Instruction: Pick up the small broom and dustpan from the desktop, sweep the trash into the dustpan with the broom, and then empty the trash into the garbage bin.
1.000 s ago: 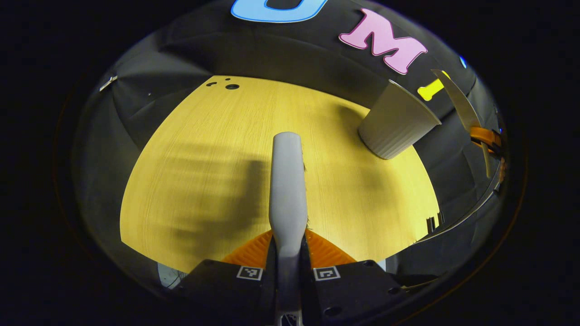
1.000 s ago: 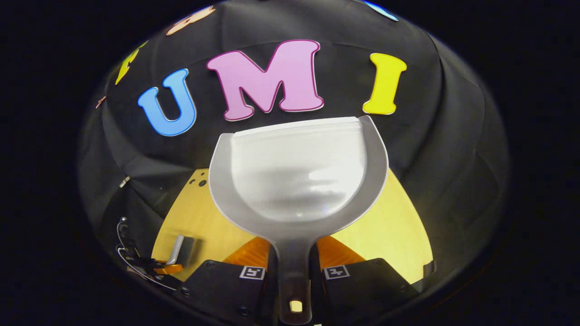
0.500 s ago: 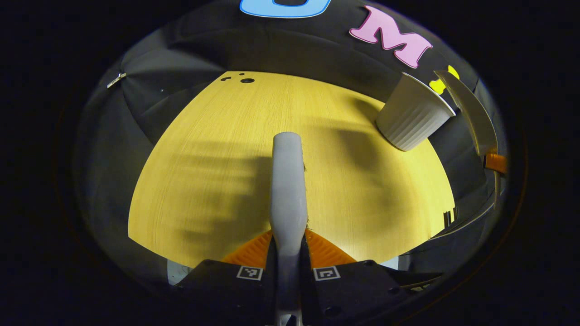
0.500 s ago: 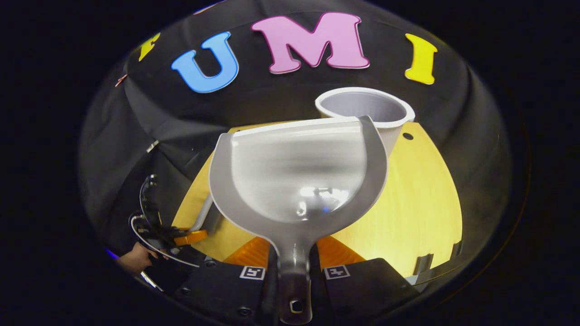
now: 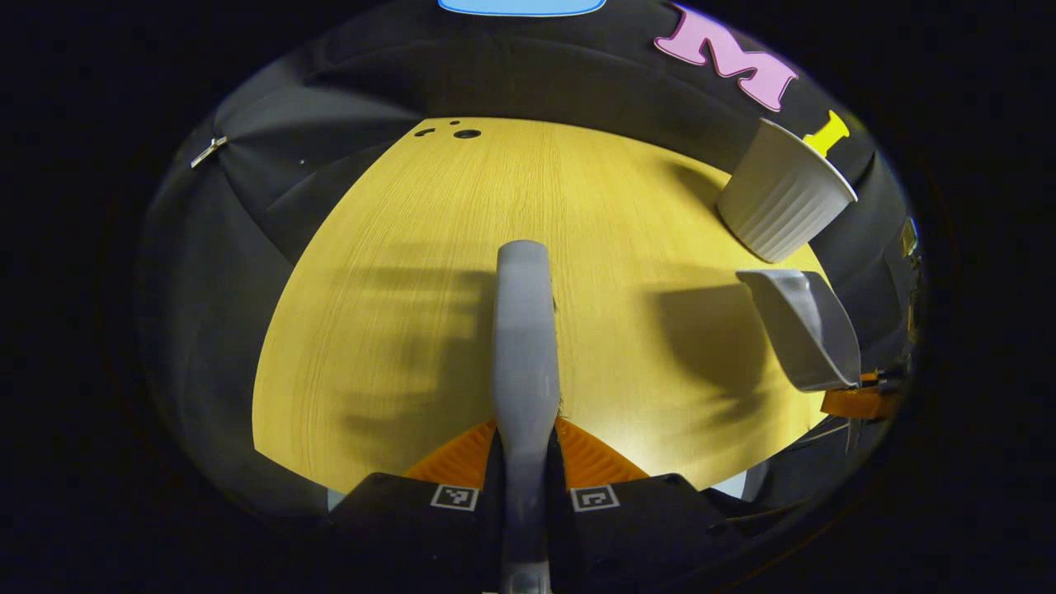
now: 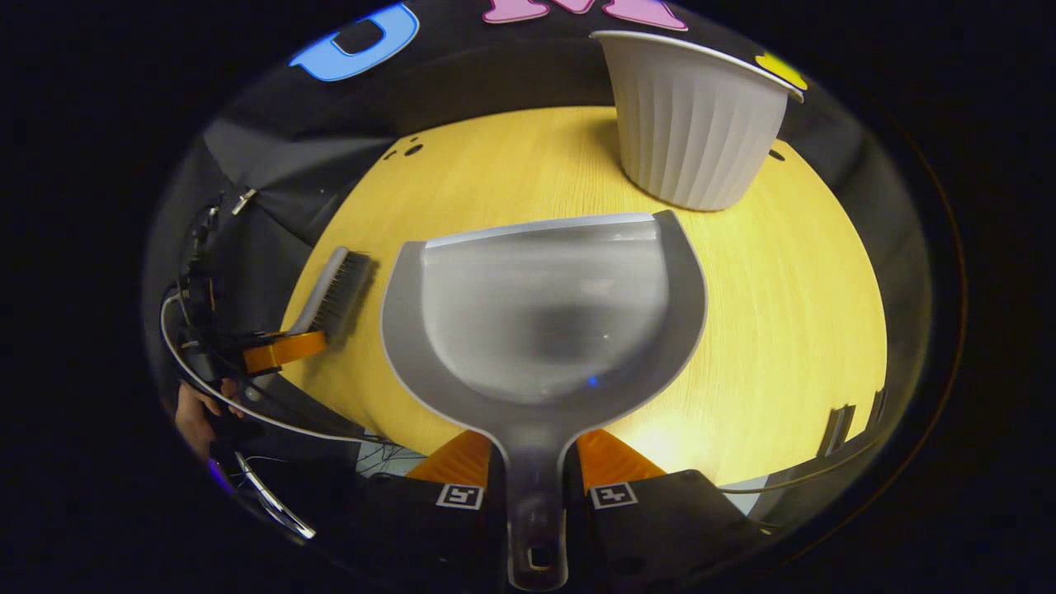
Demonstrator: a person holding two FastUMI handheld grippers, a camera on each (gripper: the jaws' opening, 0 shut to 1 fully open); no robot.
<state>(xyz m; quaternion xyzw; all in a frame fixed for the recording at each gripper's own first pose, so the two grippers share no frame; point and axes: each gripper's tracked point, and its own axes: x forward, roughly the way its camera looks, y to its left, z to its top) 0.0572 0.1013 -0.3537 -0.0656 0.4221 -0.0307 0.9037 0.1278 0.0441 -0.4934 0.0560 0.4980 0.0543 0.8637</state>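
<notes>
The left gripper (image 5: 525,462) has its fingers clenched on the handle of the small broom (image 5: 523,330), which runs straight ahead from between them over the tabletop (image 5: 396,272). Ahead and to the right of these fingers stands the ribbed garbage bin (image 5: 780,202), with the dustpan (image 5: 804,330) hanging nearer on that side.

The right gripper (image 6: 535,474) has its fingers clamped on the dustpan's (image 6: 544,322) handle; the pan spreads out ahead of them above the tabletop (image 6: 792,297), its inside showing no trash. Beyond its front lip, slightly right, stands the garbage bin (image 6: 689,124). Off to the left of the fingers, the broom's (image 6: 334,293) bristles point at the tabletop.
</notes>
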